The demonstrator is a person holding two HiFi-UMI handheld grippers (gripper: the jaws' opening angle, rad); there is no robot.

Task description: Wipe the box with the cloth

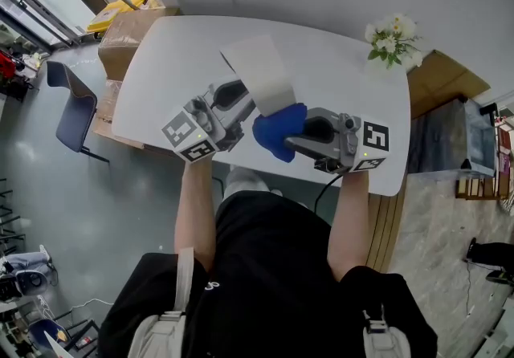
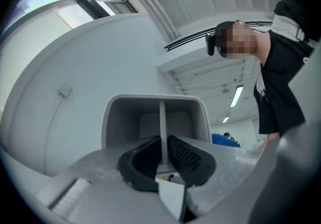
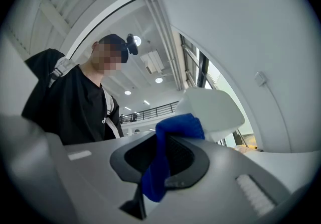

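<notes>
- Both grippers hang over the worktop's [image 1: 337, 67] near edge — left gripper [image 1: 245, 107] clamped on the box's [image 1: 259, 71] thin wall.
- Right gripper [image 1: 291, 138] pinches the blue cloth [image 1: 277, 130], which touches the box's near end.
- Flowers [image 1: 392, 37] stand well apart, by the far right edge.

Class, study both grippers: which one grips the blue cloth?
The right gripper: the blue cloth hangs pinched between its jaws. The left gripper is instead shut on the white box.

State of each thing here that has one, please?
Pale grey plastic box: open, gripped by a thin panel.
Blue cloth: bunched, against the box's near end.
Left gripper: shut on the box.
Right gripper: shut on the cloth.
</notes>
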